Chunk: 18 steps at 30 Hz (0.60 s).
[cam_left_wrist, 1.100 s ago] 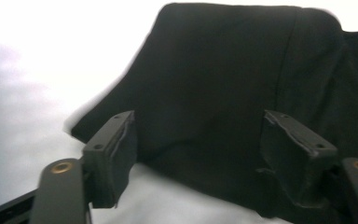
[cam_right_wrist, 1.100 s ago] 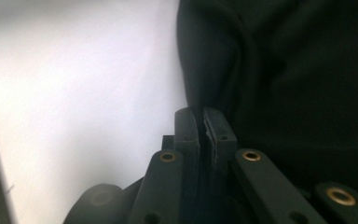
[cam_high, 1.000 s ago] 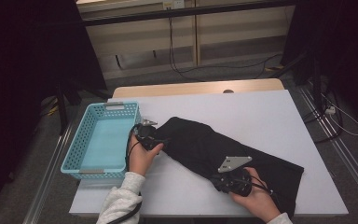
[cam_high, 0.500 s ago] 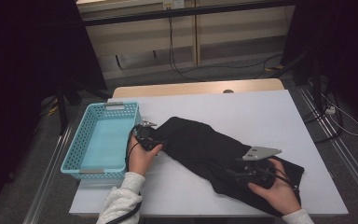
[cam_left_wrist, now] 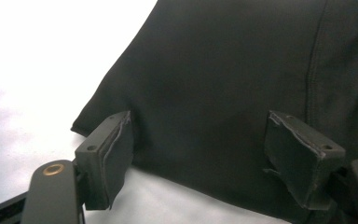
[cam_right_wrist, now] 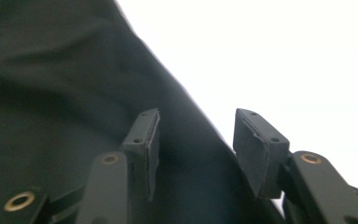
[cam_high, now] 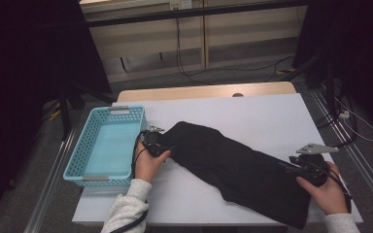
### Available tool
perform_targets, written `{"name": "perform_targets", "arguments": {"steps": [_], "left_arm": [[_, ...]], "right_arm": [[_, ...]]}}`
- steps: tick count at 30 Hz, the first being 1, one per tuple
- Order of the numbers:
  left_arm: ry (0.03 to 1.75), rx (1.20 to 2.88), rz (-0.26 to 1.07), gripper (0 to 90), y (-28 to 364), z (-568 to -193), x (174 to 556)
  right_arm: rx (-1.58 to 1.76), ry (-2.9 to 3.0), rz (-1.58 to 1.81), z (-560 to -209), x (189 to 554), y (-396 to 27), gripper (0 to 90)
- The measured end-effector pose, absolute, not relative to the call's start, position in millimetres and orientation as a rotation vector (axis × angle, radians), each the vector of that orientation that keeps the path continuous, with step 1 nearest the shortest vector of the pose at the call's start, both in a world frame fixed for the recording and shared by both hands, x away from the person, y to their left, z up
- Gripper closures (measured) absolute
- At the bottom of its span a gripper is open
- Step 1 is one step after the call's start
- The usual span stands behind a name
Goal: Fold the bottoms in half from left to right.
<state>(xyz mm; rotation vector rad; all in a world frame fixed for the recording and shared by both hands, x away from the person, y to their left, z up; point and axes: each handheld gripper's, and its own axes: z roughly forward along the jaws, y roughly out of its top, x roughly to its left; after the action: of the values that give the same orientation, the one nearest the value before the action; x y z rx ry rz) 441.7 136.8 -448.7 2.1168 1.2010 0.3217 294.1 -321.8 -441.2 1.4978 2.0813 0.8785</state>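
Two tools work at opposite ends of one dark garment on a white surface (cam_high: 252, 116). At far left, a light blue perforated basket (cam_high: 80, 162) stands on the surface edge, its long side just beside the person's left hand (cam_high: 148, 164). That hand holds the left tool (cam_high: 161, 145) at the garment's upper-left end. In the left gripper view its two black jaws stand wide apart, one pad (cam_left_wrist: 114, 149) at the cloth's hem near a corner, the other pad (cam_left_wrist: 298, 154) over the fabric; cloth lies between them, but neither pad presses on it. The black garment (cam_high: 238, 170) stretches diagonally from beside the basket down toward the near right corner of the surface, lying flat, with a stitched seam (cam_left_wrist: 314, 60) running along its length. At right, the person's right hand (cam_high: 326, 191) holds the right tool (cam_high: 291, 170) over the garment's lower-right end, a grey three-cornered plate (cam_high: 315, 148) on top. Its jaws, which have just been closing a little, stand moderately apart and straddle the garment's edge: one pad (cam_right_wrist: 149, 144) over the cloth, the other pad (cam_right_wrist: 256, 144) over bare surface, gripping nothing.
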Motion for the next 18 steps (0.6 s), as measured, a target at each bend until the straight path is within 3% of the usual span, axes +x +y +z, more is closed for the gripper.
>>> {"name": "perform_targets", "arguments": {"steps": [7,13,18], "left_arm": [[1.202,2.114,0.316,24.1,137.8,-448.6,442.2],[1.196,2.103,0.304,22.5,134.9,-448.4,443.6],[1.186,2.085,0.319,21.9,133.8,-444.0,443.6]], "right_arm": [[1.572,2.100,0.860,-449.6,292.2,-334.8,57.5],[1.584,2.146,0.913,-449.1,289.9,-329.7,83.4],[1.637,2.139,0.959,-448.8,288.3,-335.0,87.7]]}}
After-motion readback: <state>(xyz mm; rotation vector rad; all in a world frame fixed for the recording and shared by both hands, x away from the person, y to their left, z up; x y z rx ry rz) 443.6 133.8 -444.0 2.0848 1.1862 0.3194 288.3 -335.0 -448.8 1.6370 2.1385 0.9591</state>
